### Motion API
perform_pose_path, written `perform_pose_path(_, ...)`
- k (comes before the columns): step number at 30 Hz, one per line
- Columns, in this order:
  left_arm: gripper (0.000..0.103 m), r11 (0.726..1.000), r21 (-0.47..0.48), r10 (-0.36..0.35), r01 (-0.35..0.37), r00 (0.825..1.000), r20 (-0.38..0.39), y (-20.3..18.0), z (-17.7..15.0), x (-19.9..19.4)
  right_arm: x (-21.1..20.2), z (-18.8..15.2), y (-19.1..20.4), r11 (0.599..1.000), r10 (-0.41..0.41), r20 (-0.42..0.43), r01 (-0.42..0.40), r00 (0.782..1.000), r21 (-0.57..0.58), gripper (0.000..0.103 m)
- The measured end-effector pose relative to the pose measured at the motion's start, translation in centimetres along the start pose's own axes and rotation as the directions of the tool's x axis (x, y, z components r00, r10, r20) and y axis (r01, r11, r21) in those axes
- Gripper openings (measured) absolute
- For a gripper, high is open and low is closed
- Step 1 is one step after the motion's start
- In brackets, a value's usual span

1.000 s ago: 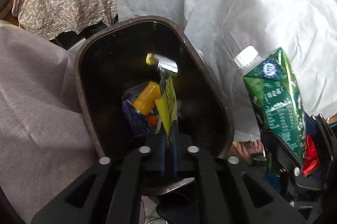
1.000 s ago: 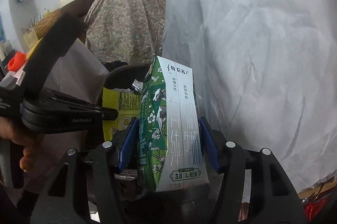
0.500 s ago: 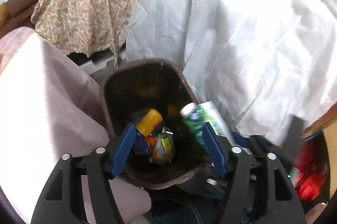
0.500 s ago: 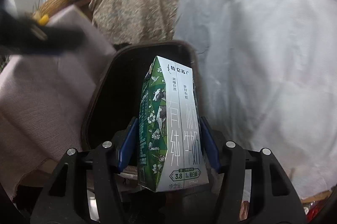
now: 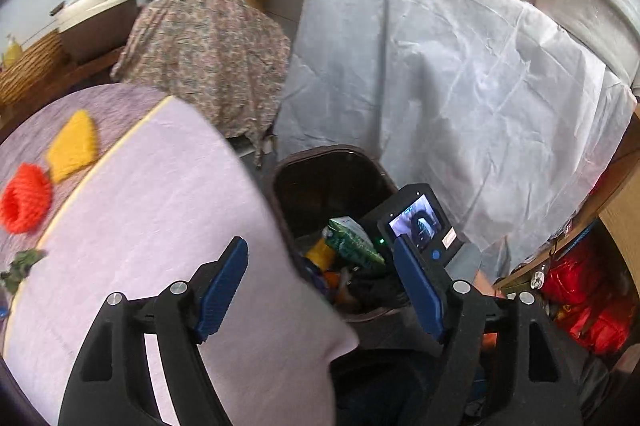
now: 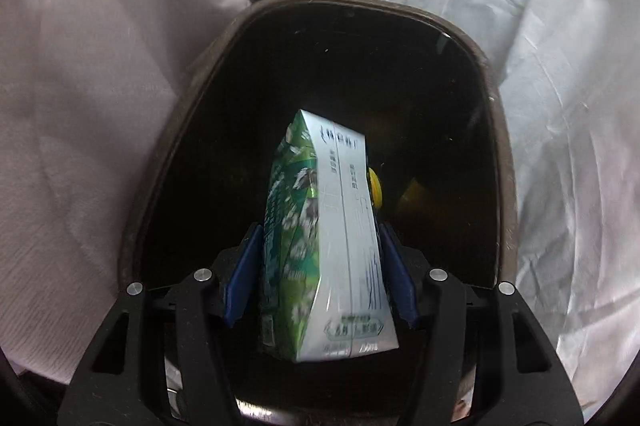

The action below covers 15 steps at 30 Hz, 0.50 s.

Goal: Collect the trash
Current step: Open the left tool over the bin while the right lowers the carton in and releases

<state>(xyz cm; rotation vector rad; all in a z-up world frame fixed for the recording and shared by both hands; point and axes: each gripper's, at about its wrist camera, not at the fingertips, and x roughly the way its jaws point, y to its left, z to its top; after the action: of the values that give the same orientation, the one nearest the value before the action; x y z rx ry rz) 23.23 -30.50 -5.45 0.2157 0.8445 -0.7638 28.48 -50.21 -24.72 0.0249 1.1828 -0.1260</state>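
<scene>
Left gripper (image 5: 320, 284): jaws just opened wide, nothing between the blue pads; a second ago pinched on a yellow wrapper over the bin, now drawn back and up, table edge in view.
Yellow wrapper: released; not picked out with certainty among the bin contents now.
Right gripper (image 6: 320, 284): clamped on the green milk carton (image 6: 326, 246), pads against both side faces; grip unchanged over the last second.
Green milk carton: moved from beside the bin to directly over its mouth, top end tipped down into the dark interior; still held, not yet dropped.
Trash bin (image 5: 280, 186): brown, open-topped, on the floor between the lilac tablecloth (image 5: 160, 226) and the white sheet (image 5: 460, 86); orange-yellow can (image 5: 320, 252) and other litter at the bottom.
Remaining on table: orange knitted ring (image 5: 25, 197), yellow knitted triangle (image 5: 73, 145), small green scrap (image 5: 20, 264).
Task reading: one item deposited, carton likely next to be let go; left gripper free for another pickup.
</scene>
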Motion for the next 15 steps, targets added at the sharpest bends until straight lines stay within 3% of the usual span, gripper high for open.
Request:
perform_pose_path(6, 0.078, 0.999, -0.039, 0.017, -0.016, 1.0, 0.021, 3.2, -1.6, -2.6, -0.9, -0.1, 0.3, 1.0, -0.023, 0.015, 0.022, 1.0, 0.02, 0.065)
perform_pose_path(12, 0.08, 0.995, -0.084, 0.051, -0.045, 0.997, 0.062, 6.2, -4.3, -5.5, -6.0, -1.4, 0.7, 0.997, 0.013, 0.143, -0.022, 0.99, 0.068, 0.068)
perform_pose_path(15, 0.081, 0.991, -0.12, 0.068, -0.056, 0.993, 0.096, 8.4, -5.9, -7.5, -9.9, -1.9, 1.6, 0.996, 0.044, 0.239, -0.061, 0.97, 0.065, 0.068)
